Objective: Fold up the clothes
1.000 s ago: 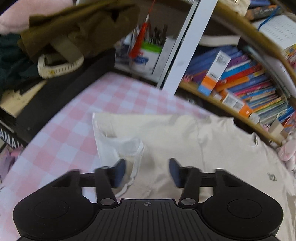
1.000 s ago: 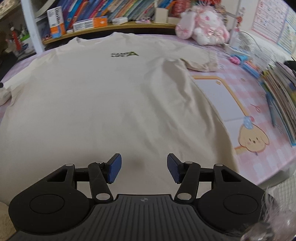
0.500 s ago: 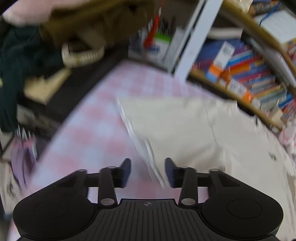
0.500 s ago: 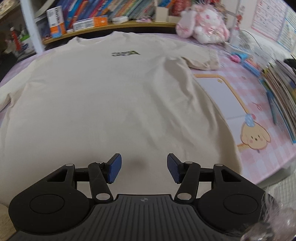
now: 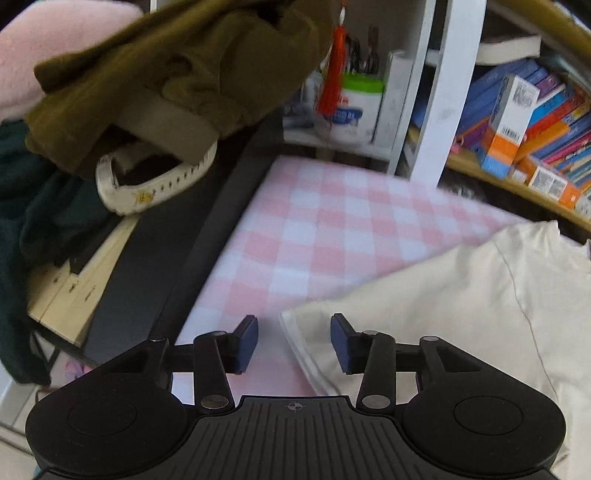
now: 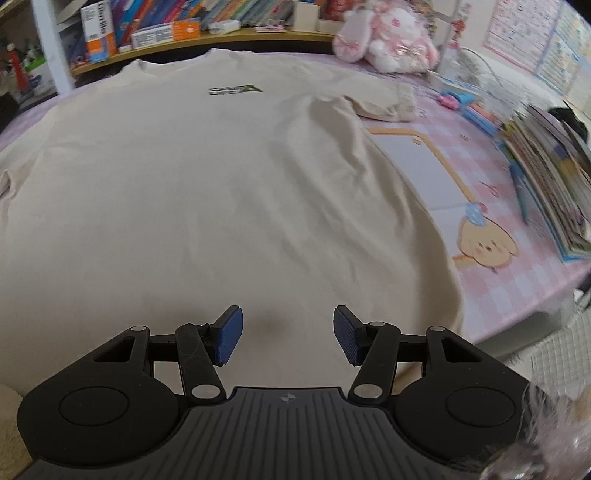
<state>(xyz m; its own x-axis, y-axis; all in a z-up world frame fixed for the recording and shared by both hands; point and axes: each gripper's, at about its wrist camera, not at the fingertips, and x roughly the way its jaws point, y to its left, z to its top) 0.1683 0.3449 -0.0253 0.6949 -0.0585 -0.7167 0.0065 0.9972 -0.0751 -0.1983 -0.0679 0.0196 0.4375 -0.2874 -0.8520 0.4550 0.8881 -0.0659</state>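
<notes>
Fingers on my left gripper (image 5: 293,341) stand wide apart with nothing between them but air; the hemmed corner of the shirt's sleeve (image 5: 295,325) sits in the gap near the lower middle of the left wrist frame, not yet pinched. My right gripper (image 6: 288,334) is equally spread and empty, hovering over the lower part of the shirt (image 6: 207,192), which fills most of the right wrist frame.

That shirt is a cream T-shirt spread flat, front up, on a pink checked tablecloth (image 5: 325,236), its small dark logo (image 6: 234,89) toward the top centre and its far sleeve (image 6: 384,107) bunched at the upper right. I judge it light, limp and thin: it will drape and sag from any one point, and a pinch in the middle of the body would only raise a tent of cloth. The doubled hem at the sleeve corner is the firmest bite for the left, and the bottom hem or side seam below my right fingers is the match for it. Cotton like this should not slip from the ribbed blue pads (image 6: 229,334), though it may drag on the tablecloth and wrinkle.

Further out, a stack of books (image 6: 546,184) lies at the right edge, a plush rabbit (image 6: 388,35) sits at the top, and a white watch strap (image 5: 155,184) hangs at the left.
</notes>
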